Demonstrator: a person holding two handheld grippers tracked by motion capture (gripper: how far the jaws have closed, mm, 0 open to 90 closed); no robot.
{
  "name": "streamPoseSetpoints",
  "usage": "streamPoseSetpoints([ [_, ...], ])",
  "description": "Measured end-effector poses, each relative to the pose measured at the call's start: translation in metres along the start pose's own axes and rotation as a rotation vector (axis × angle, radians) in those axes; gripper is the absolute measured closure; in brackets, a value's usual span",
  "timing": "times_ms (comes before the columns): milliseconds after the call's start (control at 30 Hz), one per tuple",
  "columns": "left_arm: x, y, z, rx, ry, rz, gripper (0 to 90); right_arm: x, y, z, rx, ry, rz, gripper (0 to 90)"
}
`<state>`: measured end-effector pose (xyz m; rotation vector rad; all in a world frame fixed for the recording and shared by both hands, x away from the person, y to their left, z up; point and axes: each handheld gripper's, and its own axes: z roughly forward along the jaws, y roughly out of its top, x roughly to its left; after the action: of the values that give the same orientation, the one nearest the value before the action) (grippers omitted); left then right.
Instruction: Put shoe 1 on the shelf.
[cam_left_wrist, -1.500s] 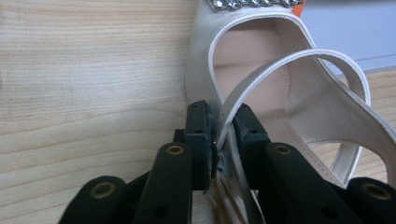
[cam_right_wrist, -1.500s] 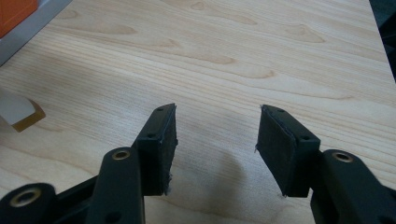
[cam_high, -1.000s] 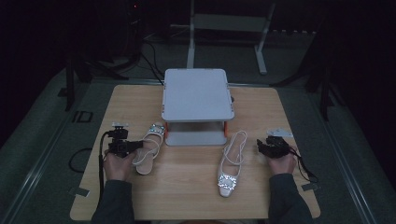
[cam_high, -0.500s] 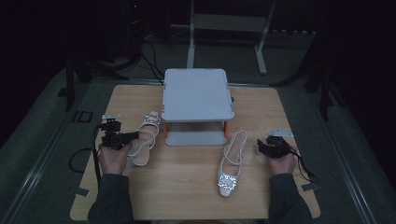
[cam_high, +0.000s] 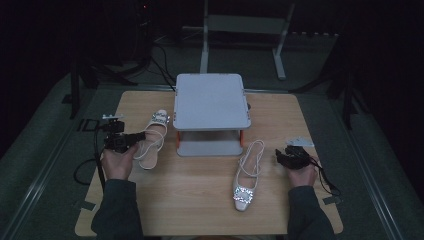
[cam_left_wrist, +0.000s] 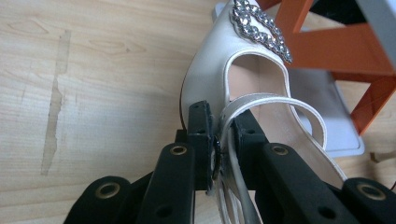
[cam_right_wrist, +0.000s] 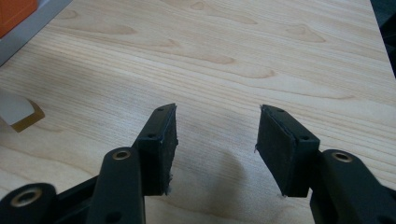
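Left shoe gripped, neither shoe on the rack yet.
Left gripper (cam_left_wrist: 223, 140) pinches strap of left shoe (cam_high: 152, 140) beside the rack (cam_high: 210, 95); right gripper (cam_right_wrist: 215, 149) gapes empty; right shoe (cam_high: 247, 175) lies on table (cam_high: 200, 200).

Dim recording lab or studio, lone wooden table (cam_high: 200, 200) at frame centre on grey carpet, black surroundings, metal stand legs (cam_high: 240, 45) at upper centre, cables (cam_high: 165, 47) trailing across floor at upper left
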<state>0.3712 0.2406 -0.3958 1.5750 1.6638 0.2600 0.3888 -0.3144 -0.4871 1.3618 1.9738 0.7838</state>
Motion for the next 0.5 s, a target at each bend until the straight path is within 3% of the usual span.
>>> streamPoseSetpoints([
  [500, -0.005, 0.024, -0.012, -0.036, 0.012, -0.013, 81.0, 0.001, 0.0, 0.001, 0.0, 0.0, 0.001, 47.2],
])
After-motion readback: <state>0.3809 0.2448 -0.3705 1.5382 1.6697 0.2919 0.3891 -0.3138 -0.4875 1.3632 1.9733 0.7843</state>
